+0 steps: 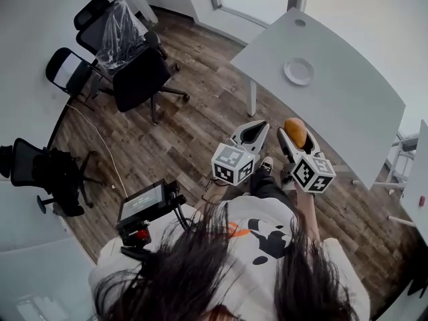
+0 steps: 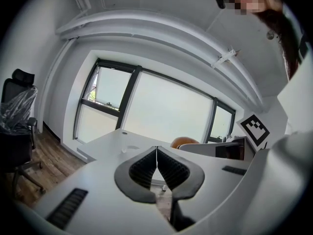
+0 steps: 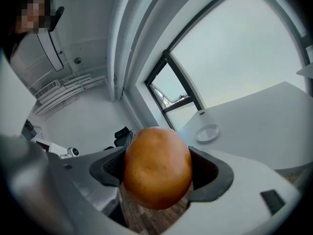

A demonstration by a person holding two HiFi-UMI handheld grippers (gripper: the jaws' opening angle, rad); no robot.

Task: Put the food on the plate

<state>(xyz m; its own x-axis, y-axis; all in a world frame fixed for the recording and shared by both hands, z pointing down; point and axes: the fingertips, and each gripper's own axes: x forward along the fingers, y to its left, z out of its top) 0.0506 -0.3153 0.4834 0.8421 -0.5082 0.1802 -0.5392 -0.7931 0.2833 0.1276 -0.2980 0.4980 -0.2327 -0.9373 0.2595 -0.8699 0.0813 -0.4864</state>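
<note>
My right gripper (image 1: pixel 295 134) is shut on a round golden-brown bun (image 1: pixel 295 132), which fills the middle of the right gripper view as the bun (image 3: pixel 157 167) between both jaws. A small white plate (image 1: pixel 298 71) lies on the grey table (image 1: pixel 348 105), farther ahead than the grippers; the plate (image 3: pixel 208 131) shows small beyond the bun. My left gripper (image 1: pixel 253 133) hangs beside the right one over the wooden floor, its jaws pressed together with nothing between them (image 2: pixel 156 153). The bun (image 2: pixel 185 142) peeks past the left jaws.
Black office chairs (image 1: pixel 137 72) stand on the wooden floor at the left, one wrapped in plastic. A device with a screen (image 1: pixel 146 207) on a stand sits near the person's left side. Large windows (image 2: pixel 161 106) face the table.
</note>
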